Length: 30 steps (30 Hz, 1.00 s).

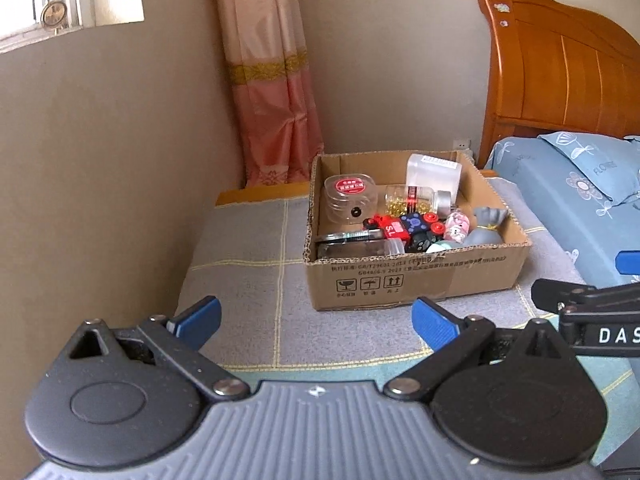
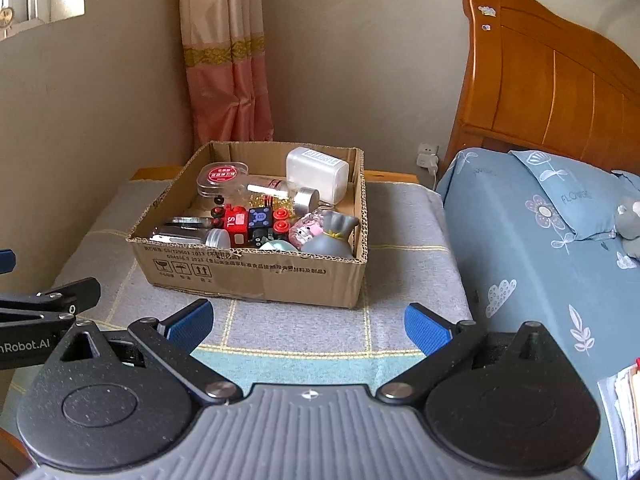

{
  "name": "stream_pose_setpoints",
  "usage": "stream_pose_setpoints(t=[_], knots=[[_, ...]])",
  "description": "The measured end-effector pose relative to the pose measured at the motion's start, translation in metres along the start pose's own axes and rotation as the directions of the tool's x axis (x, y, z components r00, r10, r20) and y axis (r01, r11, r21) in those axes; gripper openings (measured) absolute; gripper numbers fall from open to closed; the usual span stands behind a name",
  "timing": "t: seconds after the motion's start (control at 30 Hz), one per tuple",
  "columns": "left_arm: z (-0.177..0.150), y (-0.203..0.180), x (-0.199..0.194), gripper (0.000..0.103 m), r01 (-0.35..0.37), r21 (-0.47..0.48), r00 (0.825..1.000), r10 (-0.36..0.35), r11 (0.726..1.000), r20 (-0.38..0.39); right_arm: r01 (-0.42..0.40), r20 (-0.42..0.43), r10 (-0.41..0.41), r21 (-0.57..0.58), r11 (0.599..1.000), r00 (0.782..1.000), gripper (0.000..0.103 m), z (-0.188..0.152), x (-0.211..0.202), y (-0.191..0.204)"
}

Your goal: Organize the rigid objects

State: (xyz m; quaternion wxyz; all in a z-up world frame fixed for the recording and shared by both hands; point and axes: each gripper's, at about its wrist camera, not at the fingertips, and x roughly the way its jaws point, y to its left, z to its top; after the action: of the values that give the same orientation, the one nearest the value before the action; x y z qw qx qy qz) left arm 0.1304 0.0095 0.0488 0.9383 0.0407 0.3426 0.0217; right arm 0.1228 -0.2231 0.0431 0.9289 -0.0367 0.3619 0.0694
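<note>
An open cardboard box [image 1: 404,280] [image 2: 256,276] stands on a grey checked cloth. It holds several rigid items: a clear round case with a red lid [image 1: 351,196] [image 2: 222,180], a white translucent container [image 1: 434,178] [image 2: 318,174], a jar of gold beads [image 1: 416,199] [image 2: 288,197], a red toy train [image 1: 396,229] [image 2: 244,222], a glass jar lying down [image 1: 360,245] [image 2: 192,236], a pink pig [image 1: 458,226] [image 2: 306,230] and a grey money-bag figure [image 1: 486,226] [image 2: 332,236]. My left gripper [image 1: 316,320] and right gripper [image 2: 308,320] are open and empty, in front of the box.
The cloth [image 1: 248,280] [image 2: 404,248] covers a low wooden table beside a wall and a pink curtain [image 1: 272,80]. A bed with blue bedding [image 2: 540,240] and wooden headboard [image 2: 540,80] is at the right. A wall socket [image 2: 427,156] sits behind the table.
</note>
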Motion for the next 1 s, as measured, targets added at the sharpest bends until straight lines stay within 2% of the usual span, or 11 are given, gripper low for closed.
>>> stream_pose_setpoints(t=[1.0], knots=[[-0.0008, -0.0009, -0.0010, 0.101, 0.002, -0.017, 1.000, -0.003, 1.000, -0.013, -0.003, 0.012, 0.003, 0.000, 1.000, 1.000, 0.103, 0.0003, -0.0052, 0.0034]])
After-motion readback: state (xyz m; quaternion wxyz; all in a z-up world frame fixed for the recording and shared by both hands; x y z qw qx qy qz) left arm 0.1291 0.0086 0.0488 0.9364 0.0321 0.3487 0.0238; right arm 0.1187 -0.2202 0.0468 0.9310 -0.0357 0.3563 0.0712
